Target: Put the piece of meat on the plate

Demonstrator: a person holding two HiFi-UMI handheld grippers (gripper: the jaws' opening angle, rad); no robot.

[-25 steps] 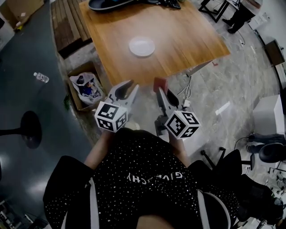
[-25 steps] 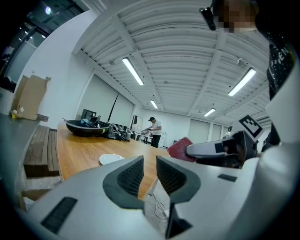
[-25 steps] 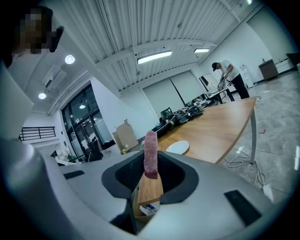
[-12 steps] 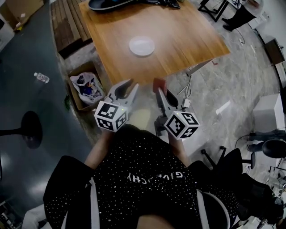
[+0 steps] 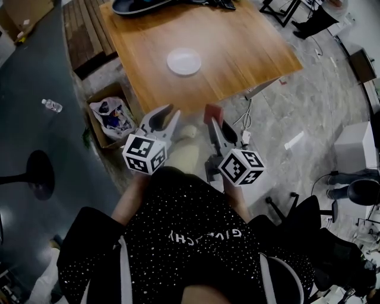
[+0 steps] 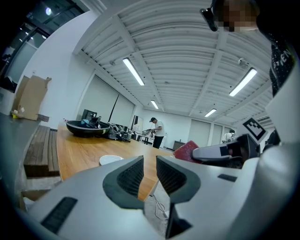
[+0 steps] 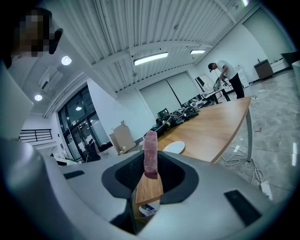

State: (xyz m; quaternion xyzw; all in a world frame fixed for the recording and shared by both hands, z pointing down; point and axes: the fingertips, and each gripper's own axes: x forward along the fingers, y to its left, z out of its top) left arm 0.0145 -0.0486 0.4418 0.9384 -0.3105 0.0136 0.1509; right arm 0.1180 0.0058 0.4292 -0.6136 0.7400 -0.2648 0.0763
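Right gripper pinches the thin red piece of meat upright. Plate sits at eleven o'clock on the table, well apart. A loosened pinch mid-carry would likely drop the meat on the floor. Left gripper: narrow gap, empty.

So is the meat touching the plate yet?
Apart. The head view shows the meat pinched in the right gripper, short of the table, with bare wood between it and the plate.

Beyond the plate, I see the worktop and its dark tray cut off; my right gripper covers both flat sides of the meat.
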